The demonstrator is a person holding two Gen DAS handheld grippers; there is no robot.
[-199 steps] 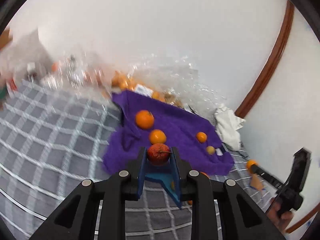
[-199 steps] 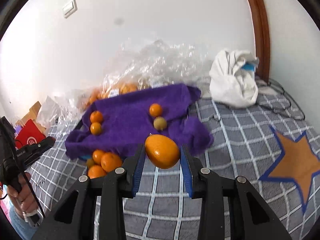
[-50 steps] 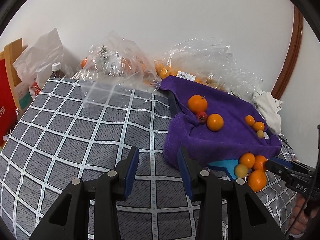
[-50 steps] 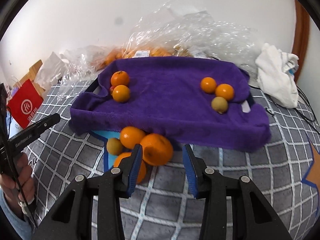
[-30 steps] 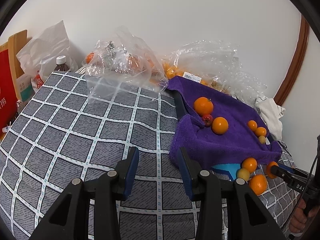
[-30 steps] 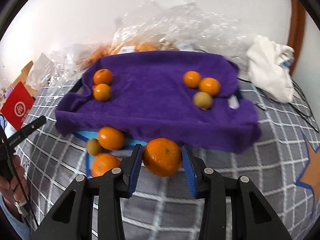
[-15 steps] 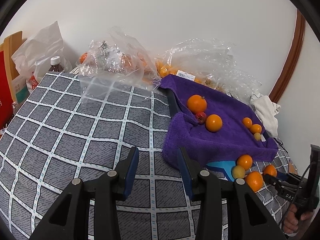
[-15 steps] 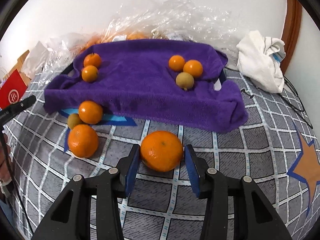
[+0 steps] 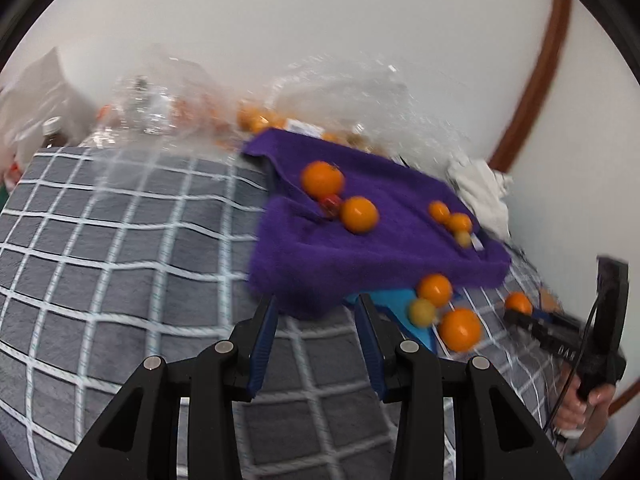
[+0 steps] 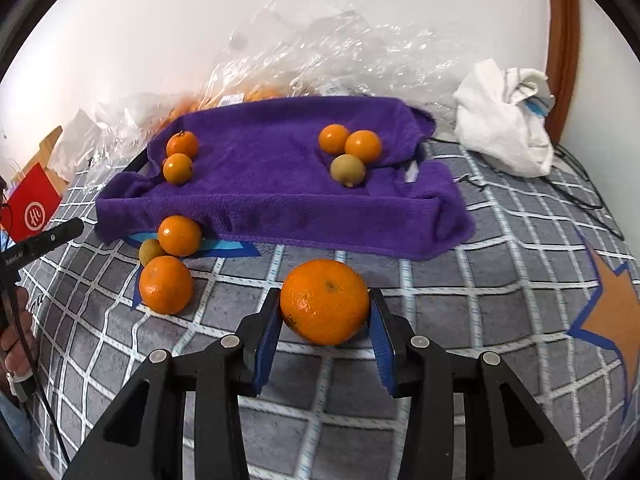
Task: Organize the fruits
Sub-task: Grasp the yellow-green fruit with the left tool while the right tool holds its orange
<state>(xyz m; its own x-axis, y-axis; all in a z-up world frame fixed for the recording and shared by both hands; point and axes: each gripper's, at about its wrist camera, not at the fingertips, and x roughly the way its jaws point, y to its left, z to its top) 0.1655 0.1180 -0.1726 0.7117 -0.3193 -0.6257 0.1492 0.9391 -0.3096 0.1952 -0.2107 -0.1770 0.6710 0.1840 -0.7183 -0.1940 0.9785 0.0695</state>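
Observation:
A large orange (image 10: 325,301) rests on the grey checked bedspread between the fingers of my right gripper (image 10: 325,312); the jaws stand slightly apart from it. A purple towel (image 10: 276,184) holds several oranges, among them a pair at its left (image 10: 178,168) and a group at its right (image 10: 362,146) with a yellow-green fruit (image 10: 348,169). Two oranges (image 10: 166,285) and a small green fruit (image 10: 151,251) lie in front of the towel. My left gripper (image 9: 316,316) is open and empty, near the towel's corner (image 9: 304,280). The right gripper and its orange (image 9: 517,303) show at that view's right.
Clear plastic bags with more oranges (image 10: 320,56) lie against the wall behind the towel. A white cloth (image 10: 504,120) sits at the back right. A red bag (image 10: 34,208) stands at the left edge. An orange star (image 10: 612,316) marks the bedspread.
My right gripper has opened a little around the orange, which now rests on the bedspread. My left gripper has swung toward the towel; its view is blurred.

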